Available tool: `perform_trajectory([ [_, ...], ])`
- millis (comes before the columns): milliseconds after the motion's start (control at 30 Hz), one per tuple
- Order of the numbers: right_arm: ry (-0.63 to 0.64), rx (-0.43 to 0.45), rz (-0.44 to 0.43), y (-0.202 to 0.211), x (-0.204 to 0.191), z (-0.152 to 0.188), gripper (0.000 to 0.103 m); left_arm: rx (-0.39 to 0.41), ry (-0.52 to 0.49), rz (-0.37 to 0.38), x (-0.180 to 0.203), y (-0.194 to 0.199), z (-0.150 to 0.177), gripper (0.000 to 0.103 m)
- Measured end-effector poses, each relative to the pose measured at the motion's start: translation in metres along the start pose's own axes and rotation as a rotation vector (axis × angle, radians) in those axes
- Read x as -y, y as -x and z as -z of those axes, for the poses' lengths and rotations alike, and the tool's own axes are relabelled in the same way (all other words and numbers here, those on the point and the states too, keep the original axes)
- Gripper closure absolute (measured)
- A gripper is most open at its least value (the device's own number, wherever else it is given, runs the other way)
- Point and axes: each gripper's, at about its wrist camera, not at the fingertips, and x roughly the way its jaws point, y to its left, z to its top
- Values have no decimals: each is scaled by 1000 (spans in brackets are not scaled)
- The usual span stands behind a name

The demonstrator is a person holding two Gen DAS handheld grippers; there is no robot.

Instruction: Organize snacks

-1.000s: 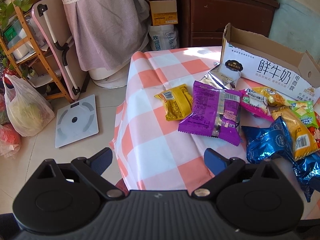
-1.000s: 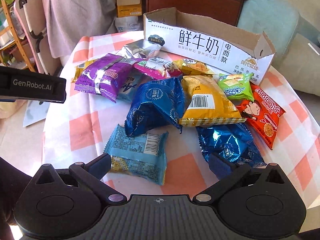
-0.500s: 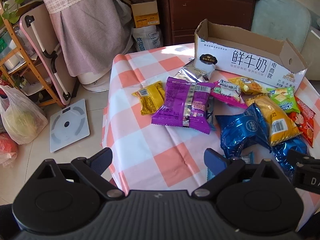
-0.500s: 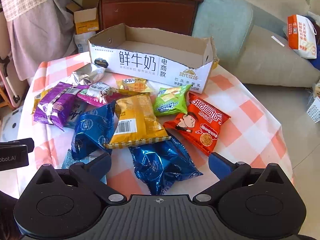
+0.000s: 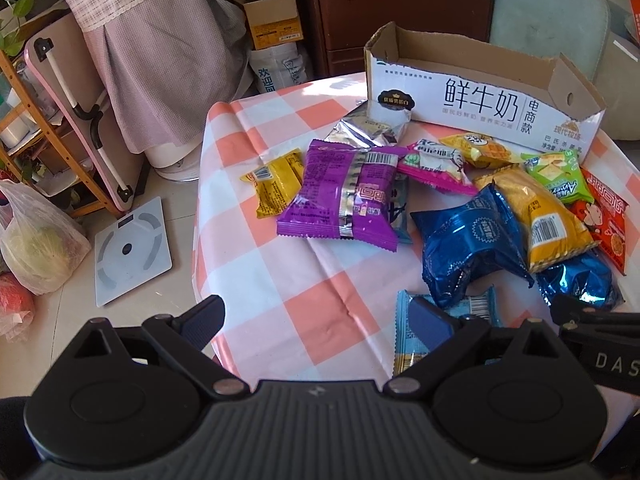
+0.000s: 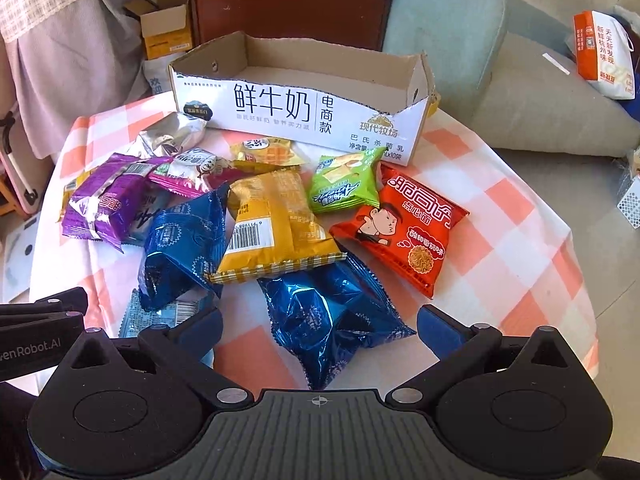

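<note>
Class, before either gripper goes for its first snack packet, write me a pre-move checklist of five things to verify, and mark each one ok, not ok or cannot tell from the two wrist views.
1. Left gripper open and empty: ok.
2. Right gripper open and empty: ok.
3. Cardboard box open at the top, with room visible inside: ok.
4. Nearest target free to grasp: ok; the dark blue packet lies in front of the right gripper with only its far end under the yellow packet.
5. Packets lying singly: not ok; most overlap in a pile, and the light blue packet sits partly under another blue one.
</note>
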Motion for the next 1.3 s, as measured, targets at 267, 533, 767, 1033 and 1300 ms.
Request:
perform_trajectory([
  [267,-16,-35,-25,-5,-1,0,0,-28,16,19,2,-5,1,5],
  [533,-18,-47,-27,-7,-1,-1,0,-34,18,17,3,-6,1,5],
  [767,-17,-48,-27,-7,-2,-1,0,-36,17,15,3,-7,0,5],
  [1033,-15,-48,-27,-8,-2,0,0,-35,17,13,3,-7,1,6],
  [1300,-14,-48,-26,-8,-2,0,0,-35,17,10,2,-7,3,6],
])
